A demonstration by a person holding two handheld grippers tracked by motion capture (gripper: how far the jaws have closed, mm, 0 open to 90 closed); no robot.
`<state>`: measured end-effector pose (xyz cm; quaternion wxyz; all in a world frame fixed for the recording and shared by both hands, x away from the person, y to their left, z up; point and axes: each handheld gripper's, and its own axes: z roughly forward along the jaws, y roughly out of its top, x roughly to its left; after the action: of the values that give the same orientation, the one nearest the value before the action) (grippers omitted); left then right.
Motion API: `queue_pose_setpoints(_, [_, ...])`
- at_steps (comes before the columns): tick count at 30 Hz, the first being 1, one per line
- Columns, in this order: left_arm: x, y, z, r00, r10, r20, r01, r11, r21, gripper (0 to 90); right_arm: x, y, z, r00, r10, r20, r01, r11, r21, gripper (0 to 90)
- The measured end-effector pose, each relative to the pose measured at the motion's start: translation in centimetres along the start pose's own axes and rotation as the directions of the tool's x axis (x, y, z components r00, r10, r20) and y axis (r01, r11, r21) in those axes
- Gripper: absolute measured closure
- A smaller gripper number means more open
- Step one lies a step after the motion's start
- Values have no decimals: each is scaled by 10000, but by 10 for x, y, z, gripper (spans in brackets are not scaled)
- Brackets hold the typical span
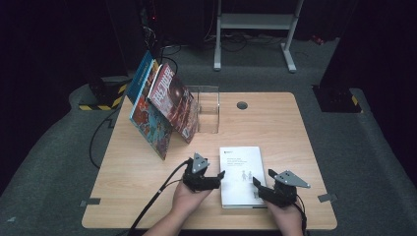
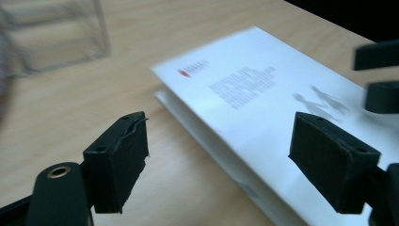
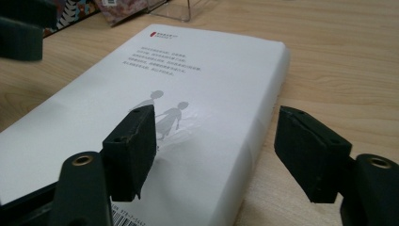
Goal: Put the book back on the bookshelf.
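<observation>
I judge the flat white paperback book [image 1: 241, 175], low in the frame on the bench [image 1: 275, 120], stiff, smooth-covered, fairly light. My left gripper [image 1: 221, 175] and right gripper [image 1: 255, 182] stand open astride its long edges, the best hold.

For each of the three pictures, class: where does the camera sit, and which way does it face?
High view: above the table, facing forward and down; both forearms, left hand-held gripper, right hand-held gripper.
Left gripper view: on the left hand-held gripper, open jaws facing the white book.
Right gripper view: on the right hand-held gripper, open jaws astride the book's edge.
Shared: the white book.
</observation>
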<state>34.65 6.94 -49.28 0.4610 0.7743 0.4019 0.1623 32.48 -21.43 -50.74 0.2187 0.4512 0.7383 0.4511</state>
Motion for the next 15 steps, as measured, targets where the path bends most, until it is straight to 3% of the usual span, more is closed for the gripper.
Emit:
queue_pose_setpoints(1, [-8, -6, 6, 9992, -132, 376, 125, 9997, 195, 183, 1, -1, 2, 9998, 38, -182, -36, 9999, 144, 270])
queue_pose_setpoints(5, [-15, -11, 11, 9985, -114, 533, 96, 9994, 344, 159, 1, -2, 6, 9987, 256, -434, -236, 9987, 450, 245])
queue_pose_setpoints(8, [-20, -16, 16, 9966, -227, 798, 196, 9990, 400, 156, 0, -2, 9, 9948, 784, -652, -743, 9952, 637, 199])
queue_pose_setpoints(15, [-17, -19, 17, 9935, -452, 1049, 418, 9986, 339, 150, 1, -1, 11, 9934, 996, -568, -950, 9924, 786, 188])
